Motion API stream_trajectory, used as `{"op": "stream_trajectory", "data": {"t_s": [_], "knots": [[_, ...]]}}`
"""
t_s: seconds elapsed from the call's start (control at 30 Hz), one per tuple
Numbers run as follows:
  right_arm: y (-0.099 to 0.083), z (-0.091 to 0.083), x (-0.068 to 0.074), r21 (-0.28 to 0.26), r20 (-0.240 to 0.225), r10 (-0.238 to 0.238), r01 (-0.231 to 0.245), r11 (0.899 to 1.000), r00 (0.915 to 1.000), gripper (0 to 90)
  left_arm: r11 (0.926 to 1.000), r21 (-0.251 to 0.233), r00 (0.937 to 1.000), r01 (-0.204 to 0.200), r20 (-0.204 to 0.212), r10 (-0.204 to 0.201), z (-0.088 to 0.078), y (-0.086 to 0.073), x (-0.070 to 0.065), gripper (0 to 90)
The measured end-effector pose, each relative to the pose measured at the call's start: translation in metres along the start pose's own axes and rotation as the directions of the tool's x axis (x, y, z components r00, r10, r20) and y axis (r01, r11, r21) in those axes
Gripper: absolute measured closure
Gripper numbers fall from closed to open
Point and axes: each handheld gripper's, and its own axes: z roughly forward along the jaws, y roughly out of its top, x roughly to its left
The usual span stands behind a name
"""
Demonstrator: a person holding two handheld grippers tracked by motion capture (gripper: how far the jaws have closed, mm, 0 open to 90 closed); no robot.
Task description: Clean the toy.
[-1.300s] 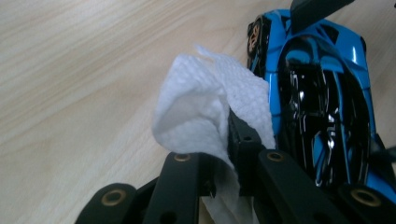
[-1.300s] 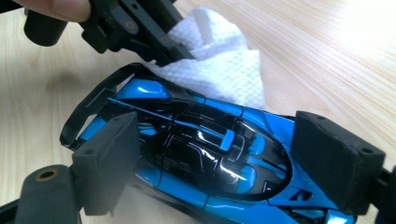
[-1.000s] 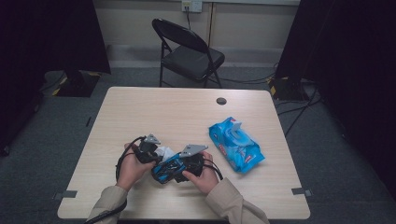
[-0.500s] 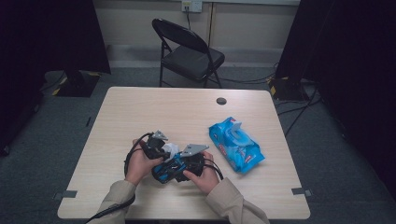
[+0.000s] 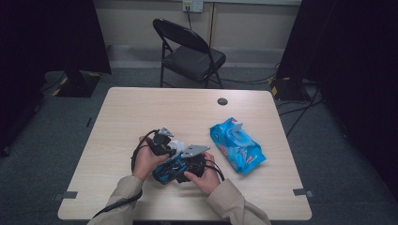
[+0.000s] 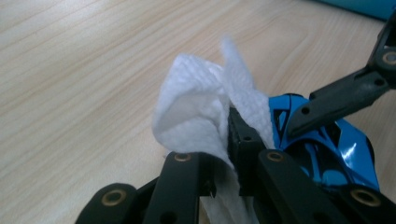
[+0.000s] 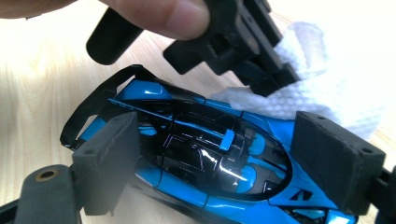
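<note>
Table: wipe end hidden betw. left hand-held gripper jaws.

A person's two hands are working close together near the front edge of the wooden desk. The right tongs are gripping a blue toy car, while the left tongs are pinching a white wipe just beside the car. A blue wipes pack is lying to the right, near them. A black folding chair is standing behind the desk.
</note>
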Motion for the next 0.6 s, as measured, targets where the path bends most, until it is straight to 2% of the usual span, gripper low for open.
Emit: {"op": "stream_trajectory", "data": {"t_s": [0.3, 0.5, 0.6], "knots": [[0.000, 0.000, 0.000, -0.002, -0.001, 0.003, -0.003, 1.000, 1.0000, 15.0, 1.0000, -0.005, 0.9999, -0.004, 0.011, 0.004, 0.010, 0.009, 0.001, 82.7], [-0.001, 0.000, 0.000, -0.005, -0.003, 0.001, -0.001, 1.000, 1.0000, 15.0, 0.9994, 0.002, 0.9993, -0.035, 0.015, 0.035, 0.016, 0.015, 0.002, 82.5], [0.000, 0.000, 0.000, -0.004, -0.003, -0.001, 0.001, 1.000, 1.0000, 15.0, 0.9995, -0.009, 0.9994, -0.031, 0.013, 0.031, 0.016, 0.017, 0.003, 82.4]]}}
